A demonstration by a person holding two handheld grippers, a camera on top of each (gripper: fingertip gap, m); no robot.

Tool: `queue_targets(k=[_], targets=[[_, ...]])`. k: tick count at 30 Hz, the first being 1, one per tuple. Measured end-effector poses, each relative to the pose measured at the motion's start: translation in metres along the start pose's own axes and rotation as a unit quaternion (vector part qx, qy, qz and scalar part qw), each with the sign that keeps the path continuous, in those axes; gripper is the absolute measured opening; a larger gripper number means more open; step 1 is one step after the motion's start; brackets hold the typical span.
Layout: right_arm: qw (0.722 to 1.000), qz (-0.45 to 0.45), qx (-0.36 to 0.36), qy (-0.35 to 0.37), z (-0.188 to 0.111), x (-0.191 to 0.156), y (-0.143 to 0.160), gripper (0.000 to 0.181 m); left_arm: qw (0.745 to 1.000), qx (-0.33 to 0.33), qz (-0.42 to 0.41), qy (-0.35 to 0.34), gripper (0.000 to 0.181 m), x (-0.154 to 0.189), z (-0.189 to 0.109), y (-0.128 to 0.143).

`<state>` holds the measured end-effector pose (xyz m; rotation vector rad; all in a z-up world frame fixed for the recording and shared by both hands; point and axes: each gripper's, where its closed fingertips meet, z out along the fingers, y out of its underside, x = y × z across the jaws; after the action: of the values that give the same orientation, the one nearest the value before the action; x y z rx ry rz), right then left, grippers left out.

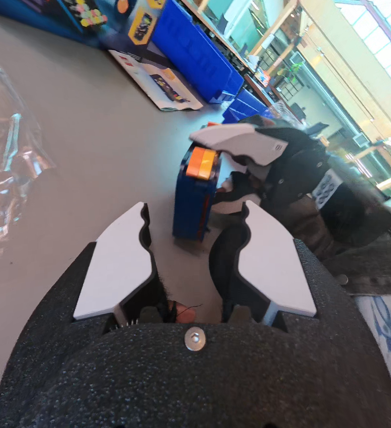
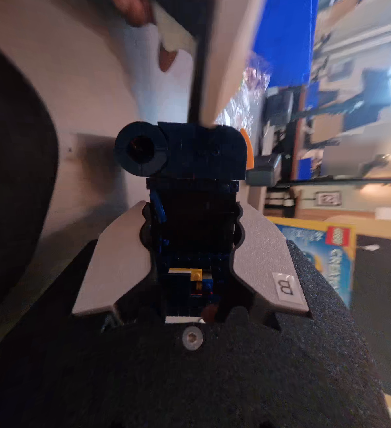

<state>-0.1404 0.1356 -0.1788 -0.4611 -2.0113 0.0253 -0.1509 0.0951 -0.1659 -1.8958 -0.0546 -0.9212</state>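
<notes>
Dark blue brick model [image 2: 197,208] is what I am gripping in my right tongs [image 2: 191,208]; their two grey fingers are pressing its sides, spread about as wide as the model's body. A round barrel with a hollow mouth is jutting from the model's upper end, and an orange piece is peeking from the far edge. Yellow and white bricks are showing low between the fingers.

From the left wrist view, the same model [image 1: 195,196] is standing on end on the grey tabletop [image 1: 92,139], with an orange and yellow block [image 1: 201,163] near its top, and the right tongs [image 1: 241,176] are clasping it from the far side.

My left tongs [image 1: 195,208] are gaping wide and gripping nothing; they are hovering just short of the model, apart from it.

As for progress, I am judging only from this: the model is looking largely built, and I cannot tell what is left to add.

Crumpled clear plastic [image 1: 7,150] is lying to the left on the tabletop, and printed boxes [image 1: 157,78] and blue bins [image 1: 194,53] are lining the far edge.
</notes>
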Motion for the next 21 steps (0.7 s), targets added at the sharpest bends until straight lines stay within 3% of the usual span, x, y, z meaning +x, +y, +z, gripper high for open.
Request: queue_targets(k=[3,5,8,10,12,14,17,18,21], targets=[[0.996,-0.051,0.041,0.055,0.000,-0.003,-0.020,0.070,0.998,0.006,0.045,0.039,0.053,0.019,0.010,-0.002],[0.995,-0.058,0.050,0.061,-0.002,-0.002,-0.024,0.070,0.997,-0.009,0.074,0.013,0.035,0.015,0.010,0.001],[0.992,0.012,0.121,-0.015,-0.011,-0.010,-0.031,0.070,0.993,-0.005,0.117,0.022,0.037,0.024,0.008,0.002],[0.981,0.088,0.145,-0.091,-0.017,-0.018,-0.028,0.071,0.990,-0.017,0.141,0.013,0.041,0.026,0.010,0.006],[0.967,0.152,0.166,-0.123,-0.025,-0.016,-0.027,0.070,0.986,-0.024,0.162,-0.006,0.042,0.025,0.012,0.008],[0.966,0.151,0.172,-0.120,-0.029,-0.016,-0.028,0.066,0.981,-0.023,0.189,-0.025,0.041,0.026,0.013,0.009],[0.989,0.059,0.128,-0.040,-0.026,-0.014,-0.026,0.063,0.965,-0.014,0.251,-0.077,0.041,0.022,0.012,0.007],[0.990,0.047,0.127,-0.041,-0.027,-0.018,-0.028,0.051,0.959,-0.009,0.269,-0.092,0.041,0.021,0.011,0.006],[0.968,0.122,0.209,-0.067,-0.043,-0.014,-0.043,0.047,0.936,-0.003,0.329,-0.126,0.041,0.021,0.010,0.006]])
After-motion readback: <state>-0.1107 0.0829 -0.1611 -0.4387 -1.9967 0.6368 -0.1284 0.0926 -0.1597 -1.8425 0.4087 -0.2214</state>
